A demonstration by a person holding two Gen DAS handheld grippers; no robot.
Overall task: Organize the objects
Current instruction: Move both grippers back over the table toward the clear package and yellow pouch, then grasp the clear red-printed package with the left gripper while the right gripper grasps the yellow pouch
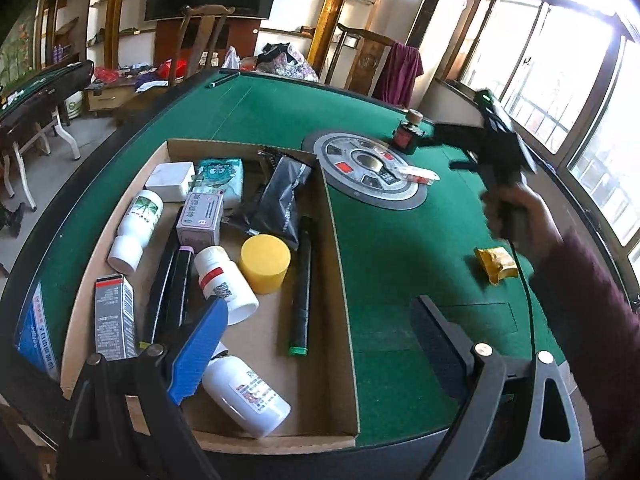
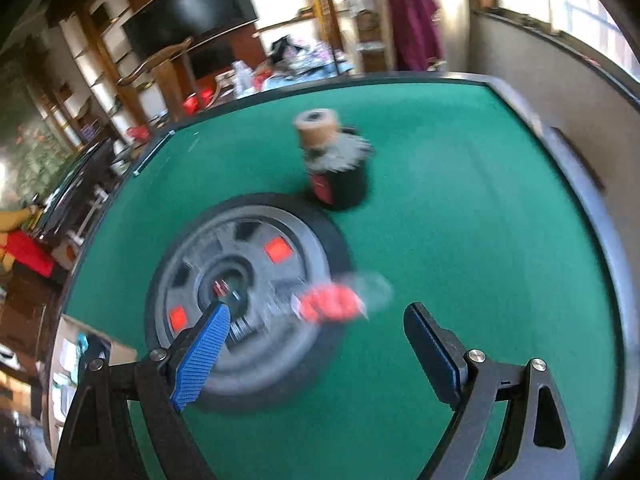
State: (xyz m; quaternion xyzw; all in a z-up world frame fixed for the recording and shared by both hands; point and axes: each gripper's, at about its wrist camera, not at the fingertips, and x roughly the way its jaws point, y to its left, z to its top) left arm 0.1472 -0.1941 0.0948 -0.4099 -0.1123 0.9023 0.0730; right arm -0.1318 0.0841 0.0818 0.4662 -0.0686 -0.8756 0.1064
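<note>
In the left wrist view, the left gripper [image 1: 320, 344] was held with its blue-padded fingers [image 1: 198, 352] wide apart and nothing between them, poised over the near edge of a cardboard box [image 1: 340, 280] set on the green table [image 1: 400, 248]. Inside the box were seen a yellow cylinder [image 1: 265, 263], several white bottles [image 1: 226, 284], a black tube with a green cap [image 1: 301, 286], a black pouch [image 1: 280, 200], small cartons [image 1: 200, 218] and a white square block [image 1: 170, 180]. Outside the box, a small packet of red pills [image 1: 418, 175] was seen lying on the round grey centre disc [image 1: 368, 170], a dark bottle with a cork-coloured cap [image 1: 407, 130] standing just beyond the disc, and a yellow packet [image 1: 496, 264] lying to the right on the felt. The right gripper [image 1: 500, 136] was seen from the side, gripped by the right hand [image 1: 520, 216]; its opening could not be told from there. In the right wrist view, which was blurred, the right gripper [image 2: 316, 344] was shown spread open and empty above the disc [image 2: 248, 292], with the red pill packet [image 2: 336, 300] lying between and just beyond the fingertips, and the dark bottle [image 2: 336, 168] further off.
</note>
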